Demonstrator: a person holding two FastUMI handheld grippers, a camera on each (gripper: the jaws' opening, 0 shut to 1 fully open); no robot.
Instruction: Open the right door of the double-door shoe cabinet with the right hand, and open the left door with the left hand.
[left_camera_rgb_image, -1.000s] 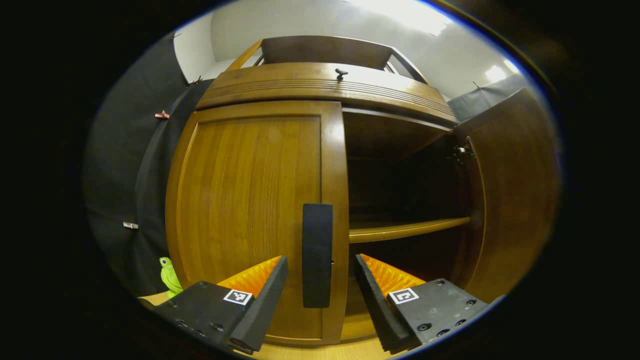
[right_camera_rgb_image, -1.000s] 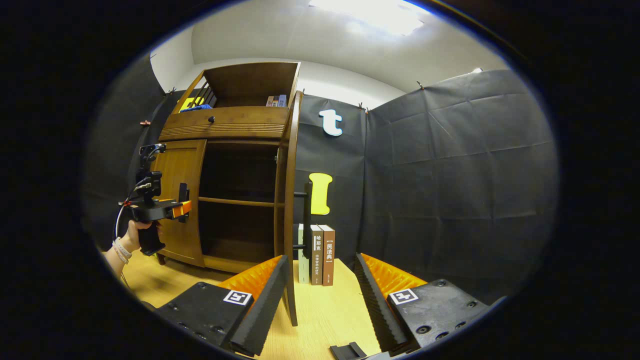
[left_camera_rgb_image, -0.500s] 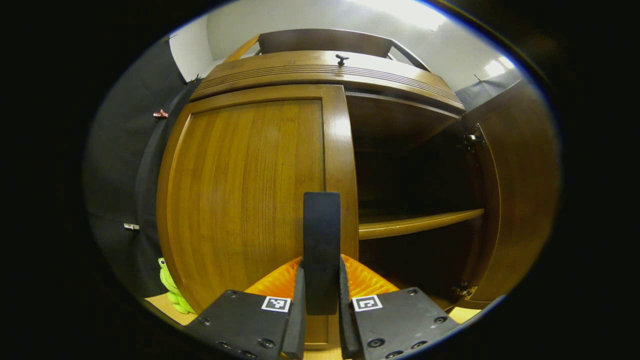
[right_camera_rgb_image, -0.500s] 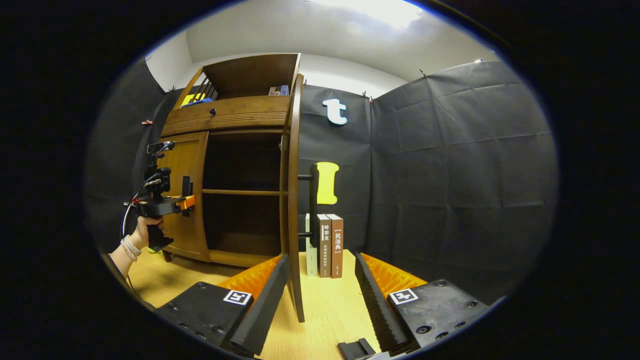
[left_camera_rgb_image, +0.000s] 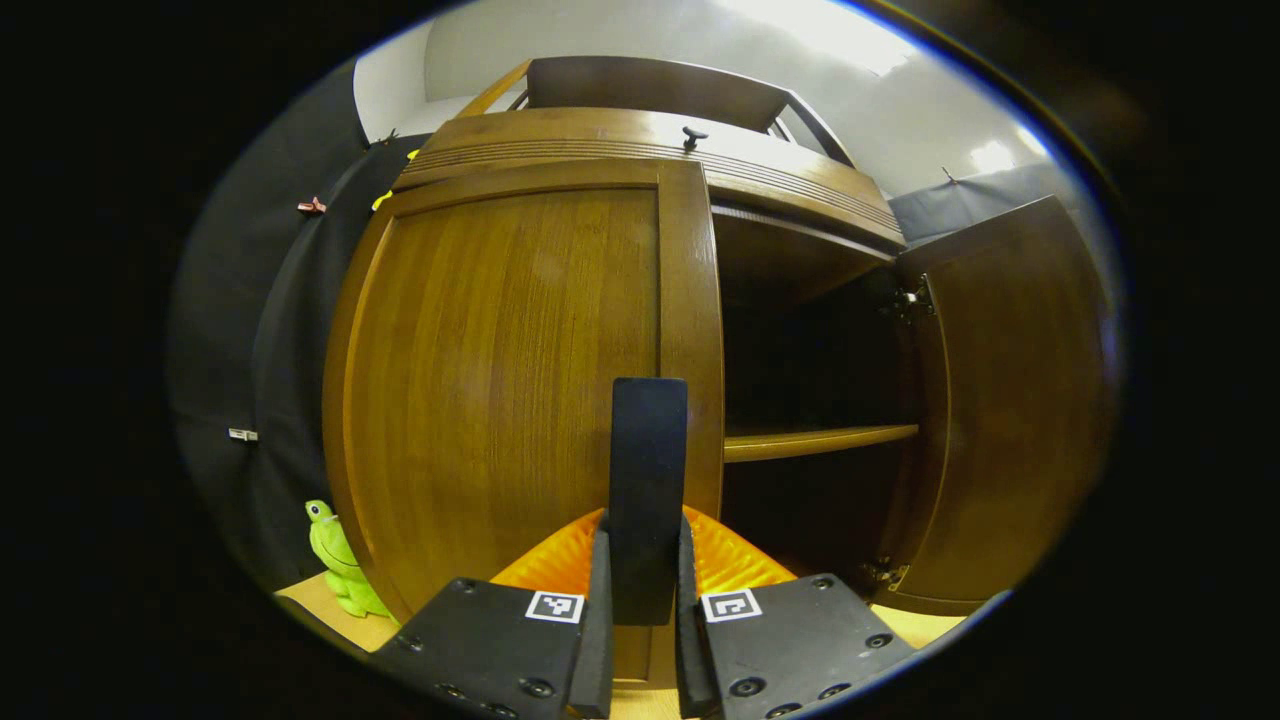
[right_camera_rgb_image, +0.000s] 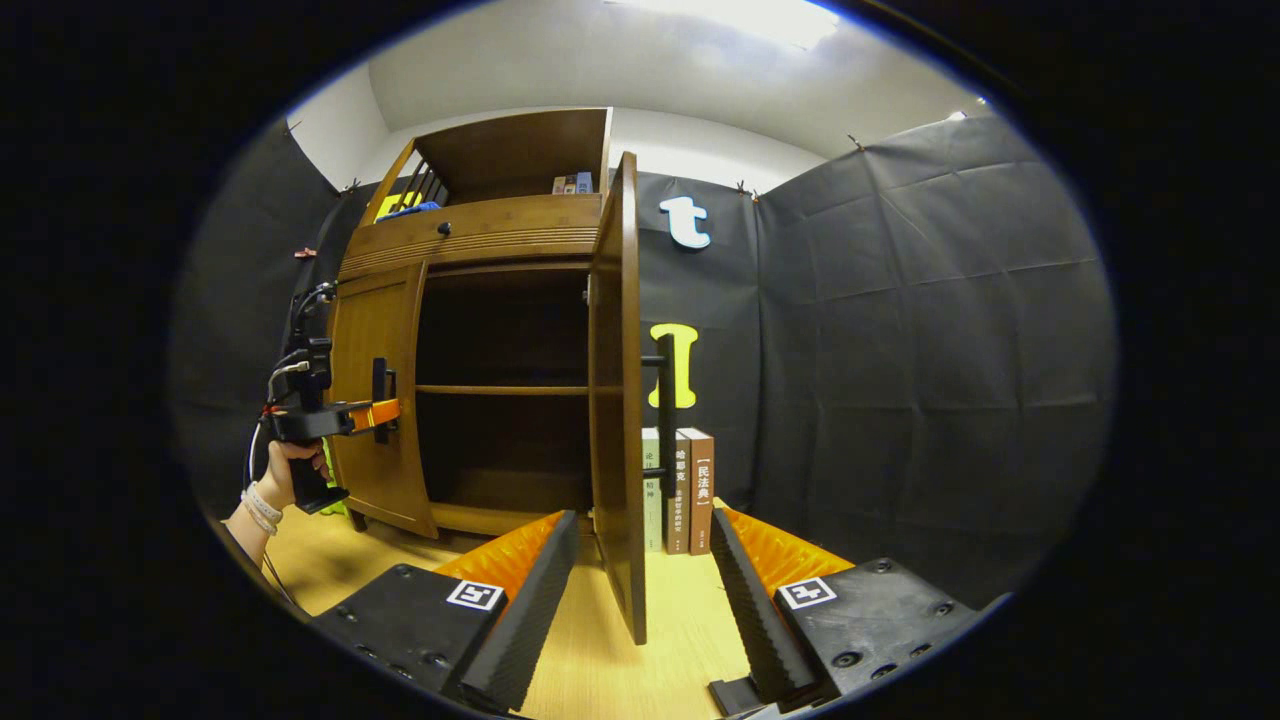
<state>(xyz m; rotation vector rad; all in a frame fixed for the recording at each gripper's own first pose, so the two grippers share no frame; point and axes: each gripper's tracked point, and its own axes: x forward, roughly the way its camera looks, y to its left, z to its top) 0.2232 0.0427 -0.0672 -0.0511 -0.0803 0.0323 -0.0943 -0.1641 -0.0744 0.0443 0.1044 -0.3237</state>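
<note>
- So here's where we are: our left tongs are clamped down on the dark vertical handle of the left door, a finger pressing on each side of the bar. That door looks barely cracked off the shoe cabinet, if at all.
- Right door is already swung wide, edge-on to us in the right gripper view, with its own handle on the far face. Right tongs are spread wide and holding nothing, and the door's edge sits in the gap between them.
- Biggest risk, we reckon: pulling straight back instead of following the hinge arc. The bar would twist in the grip and could slide out.
- We're gripping low on the handle, so a hard yank might lever the door or tug the whole cabinet forward on the desk.
- As the left door swings, it heads toward the green frog toy by the cabinet's left corner and could knock it.
- Right tongs drifting forward could bump the open door partly shut, toward the books standing just behind it.
</note>
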